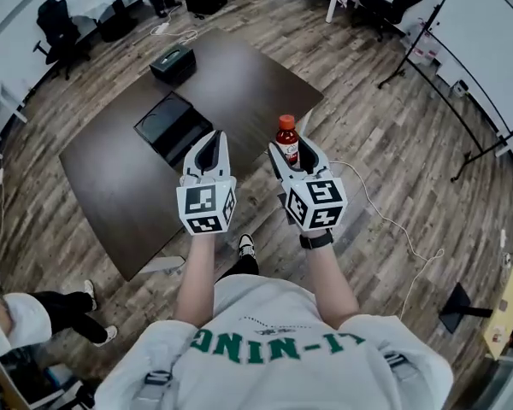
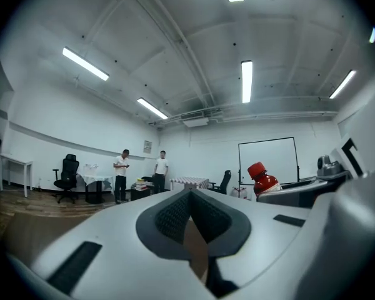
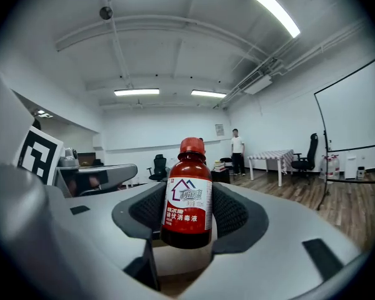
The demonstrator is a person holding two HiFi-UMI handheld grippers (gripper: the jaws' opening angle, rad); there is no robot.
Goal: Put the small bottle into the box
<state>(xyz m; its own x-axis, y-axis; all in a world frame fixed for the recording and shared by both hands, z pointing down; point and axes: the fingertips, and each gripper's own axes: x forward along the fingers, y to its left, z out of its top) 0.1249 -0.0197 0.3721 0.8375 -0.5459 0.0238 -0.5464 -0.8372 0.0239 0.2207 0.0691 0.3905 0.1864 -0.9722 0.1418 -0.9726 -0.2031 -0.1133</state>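
Your right gripper [image 1: 292, 156] jaws clamp the red-capped small bottle [image 3: 187, 195] upright; your left gripper [image 1: 212, 139] jaws meet, empty. The black rectangular box [image 1: 169, 125] sits on the tabletop [image 1: 111, 169].

Head view: the bottle [image 1: 286, 133] shows just its cap and shoulders, with the rest sunk behind the right gripper [image 1: 292, 152]. The open box [image 1: 173, 128] is plain black inside, so I can't tell what's in it. A person [image 1: 64, 310] at lower left is sliced off by the edge. In the left gripper view it's the same story for the bottle: cap and neck only, with the body behind the right gripper. The two far-off folks [image 2: 120, 175] are tiny; one may be holding something, but they're too small to say. In the right gripper view the bottle hides where the pads meet its sides.
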